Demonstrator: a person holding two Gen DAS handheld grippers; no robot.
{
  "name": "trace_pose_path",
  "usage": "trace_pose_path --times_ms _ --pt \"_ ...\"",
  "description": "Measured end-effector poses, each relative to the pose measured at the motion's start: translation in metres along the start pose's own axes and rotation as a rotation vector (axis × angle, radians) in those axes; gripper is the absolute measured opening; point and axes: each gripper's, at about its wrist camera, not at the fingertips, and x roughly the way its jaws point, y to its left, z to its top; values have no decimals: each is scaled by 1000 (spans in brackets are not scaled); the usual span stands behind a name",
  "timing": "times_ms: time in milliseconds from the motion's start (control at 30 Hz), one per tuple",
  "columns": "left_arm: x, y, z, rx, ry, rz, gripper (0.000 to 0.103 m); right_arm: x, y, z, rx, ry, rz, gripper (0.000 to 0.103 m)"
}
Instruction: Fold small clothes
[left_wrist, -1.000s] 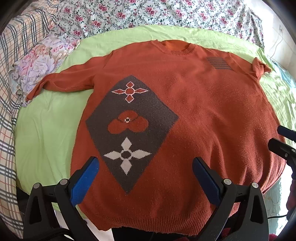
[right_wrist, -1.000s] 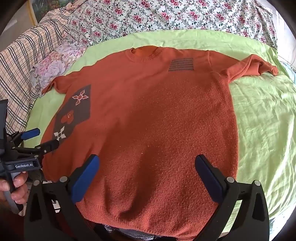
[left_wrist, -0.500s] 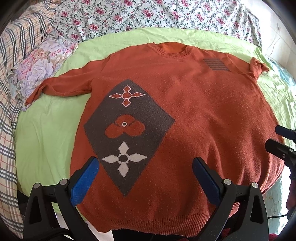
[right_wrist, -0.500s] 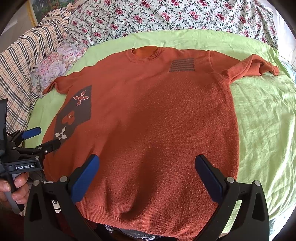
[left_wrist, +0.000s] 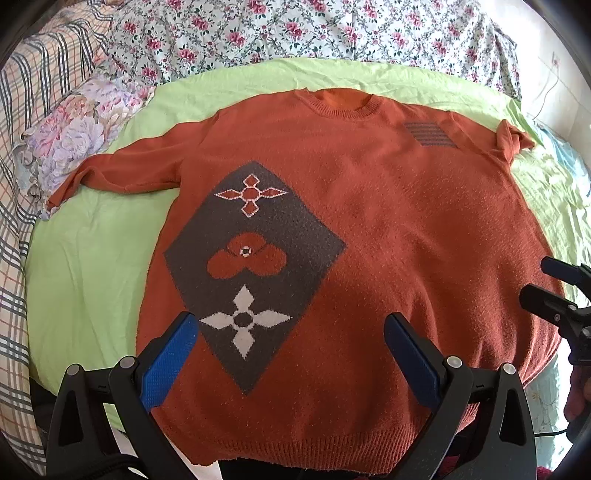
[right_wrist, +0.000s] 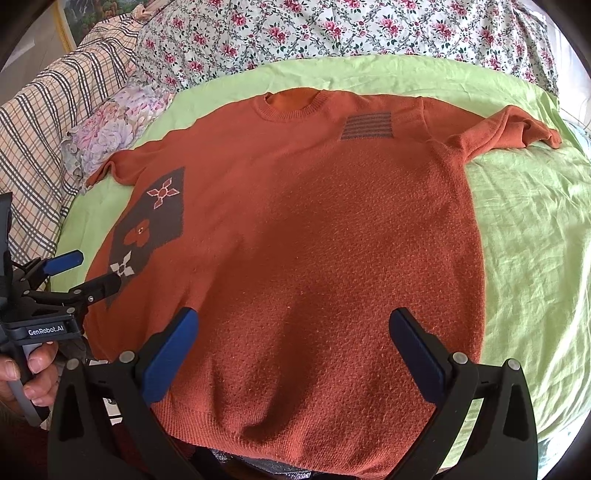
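the bed (left_wrist: 92, 258), under a green sheet (right_wrist: 524, 236), carries the orange sweater (left_wrist: 388, 229), flat, front up, sleeves spread, hem nearest. a grey diamond patch (left_wrist: 255, 266) sits on its chest. left hand-held gripper (left_wrist: 288, 354) hovers over the hem, wide open, holding nothing; right hand-held gripper (right_wrist: 293, 350) likewise.

"GenRobot.AI" on left gripper (right_wrist: 83, 271) body
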Motion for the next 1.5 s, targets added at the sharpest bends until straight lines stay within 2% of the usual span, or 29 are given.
trace_pose_path --times_ms 33,100,167,200,300,433,567,833,867,933,1167,1300,1433,1500 --pt "0 0 0 1 -11 2 101 0 4 2 -1 0 1 103" --pt "-1 0 0 1 -29 1 101 -1 -8 -5 30 -58 62 103" --pt "0 0 0 5 -22 6 101 1 -7 -6 26 -55 56 103" --pt "0 -1 0 7 -21 8 101 -1 -8 -5 45 -85 89 103" --pt "0 -1 -1 8 -29 11 101 -2 -8 -5 73 -97 120 103" --pt "1 -1 -1 7 -39 9 101 -1 -9 -4 61 -70 94 103" --pt "2 1 0 -9 -47 -34 101 -2 -13 -4 64 -79 93 103" --pt "13 2 10 -22 -34 -62 101 -2 -28 3 81 -116 81 103" --pt "15 4 11 -41 -27 -86 101 -2 -30 5 86 -118 79 103" --pt "20 6 14 -48 -21 -87 101 -1 -36 8 110 -98 79 103" --pt "36 11 31 -78 4 -97 101 1 -78 25 203 -71 47 101" --pt "40 10 42 -91 0 -102 101 -5 -113 46 237 -117 27 86" --pt "49 6 51 -95 11 -110 101 -9 -169 89 319 -159 -10 82" --pt "55 4 54 -95 22 -112 101 -11 -202 119 345 -198 -60 80"
